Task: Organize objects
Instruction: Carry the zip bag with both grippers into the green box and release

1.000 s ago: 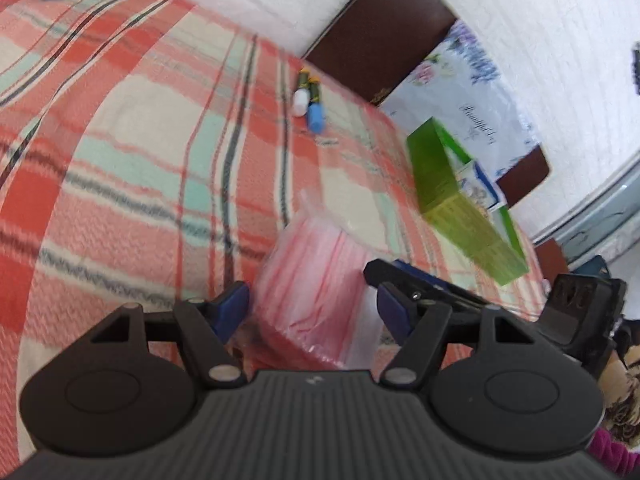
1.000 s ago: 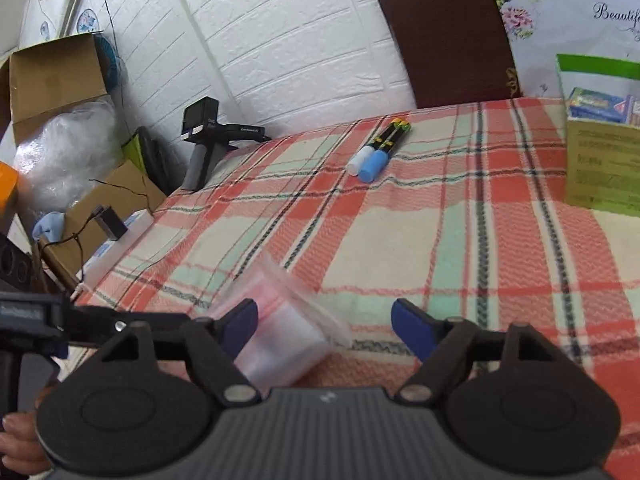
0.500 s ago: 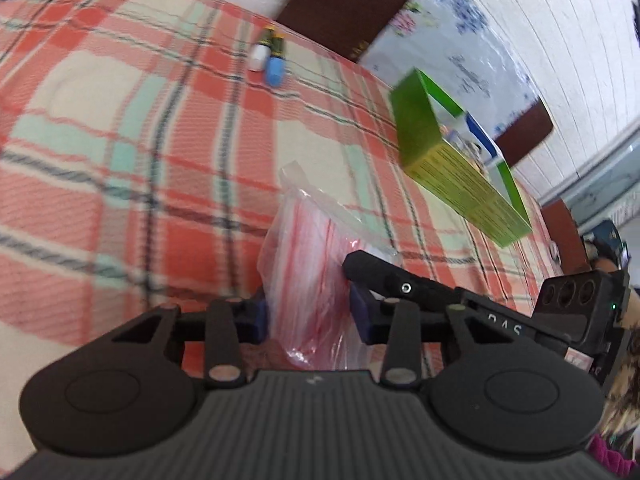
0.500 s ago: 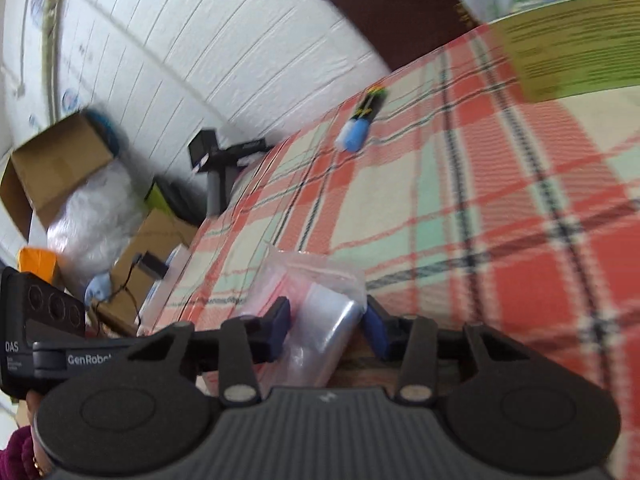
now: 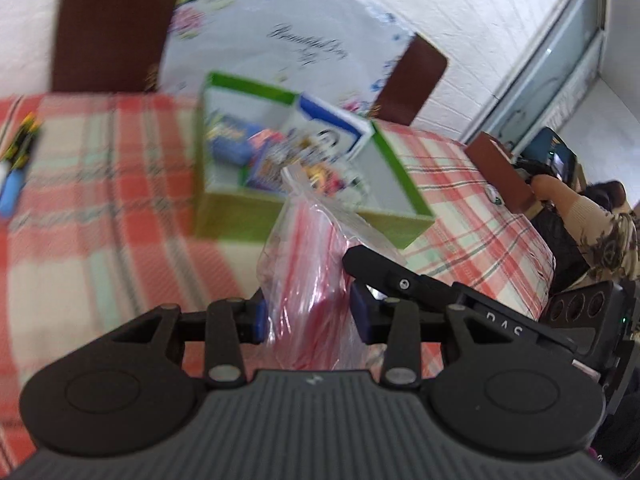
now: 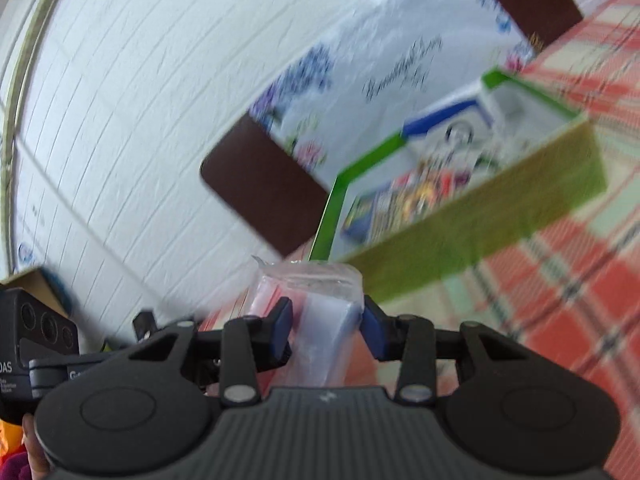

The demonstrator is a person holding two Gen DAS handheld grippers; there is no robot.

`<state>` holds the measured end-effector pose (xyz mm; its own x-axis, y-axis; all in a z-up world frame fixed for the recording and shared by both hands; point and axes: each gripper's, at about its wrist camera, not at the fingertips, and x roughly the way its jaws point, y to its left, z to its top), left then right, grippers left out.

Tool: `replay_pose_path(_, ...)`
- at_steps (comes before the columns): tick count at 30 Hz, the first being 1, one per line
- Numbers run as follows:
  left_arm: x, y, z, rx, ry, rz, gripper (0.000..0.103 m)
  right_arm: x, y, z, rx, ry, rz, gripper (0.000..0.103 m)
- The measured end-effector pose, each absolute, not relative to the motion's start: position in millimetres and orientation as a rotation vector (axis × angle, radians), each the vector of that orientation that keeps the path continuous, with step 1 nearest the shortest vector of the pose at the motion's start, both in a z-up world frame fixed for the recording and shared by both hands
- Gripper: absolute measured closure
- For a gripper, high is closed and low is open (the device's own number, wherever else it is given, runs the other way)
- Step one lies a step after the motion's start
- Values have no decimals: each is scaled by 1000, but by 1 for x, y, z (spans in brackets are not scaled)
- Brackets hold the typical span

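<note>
Above the plaid table (image 5: 100,200), both grippers clamp one plastic bag (image 5: 308,264) — left gripper (image 5: 306,314), right gripper (image 6: 326,330). Jaws narrow on it. Just beyond sits a green box (image 5: 240,216) — partly filled.

One plastic bag (image 5: 308,264), one green box (image 5: 240,216), two chairs (image 5: 112,24).

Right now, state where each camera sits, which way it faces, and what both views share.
Left wrist: on the left gripper, facing the green box on the plaid table; the right gripper shows at right.
Right wrist: on the right gripper, tilted, facing the box and white wall.
Shared: plastic bag clamped by both grippers, box, chairs.
</note>
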<state>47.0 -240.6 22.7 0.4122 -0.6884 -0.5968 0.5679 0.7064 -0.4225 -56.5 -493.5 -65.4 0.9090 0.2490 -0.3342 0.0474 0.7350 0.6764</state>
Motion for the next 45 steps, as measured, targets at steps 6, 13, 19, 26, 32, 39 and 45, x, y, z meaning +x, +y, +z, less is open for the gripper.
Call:
replay_pose_path(6,74,-297,45,-116,768,-851,61,-29,-550,-53,741,317,38,66)
replay_pose_path(13,99,-337,52,-72,732,-848,61,4,-589,-54,762,285,18,66)
replay_pose_path(19,120,-347,48,-59,725,-830,62,29,-600,-64,762,299,22,66)
replay_pose_path(26,139,-355,34,13,701,-724,60,60,-591,-70,576,339,-128,57)
replay_pose_path(32,134,-350,31,114,633,-618,51,54,-564,-70,382,298,-290,35)
replay_pose_path(39,127,-335,36,118,614,-581,49,24,-534,-62,311,238,-327,35)
replay_pose_path(45,118,-322,32,116,635,-550,49,14,-520,-63,297,262,-321,35)
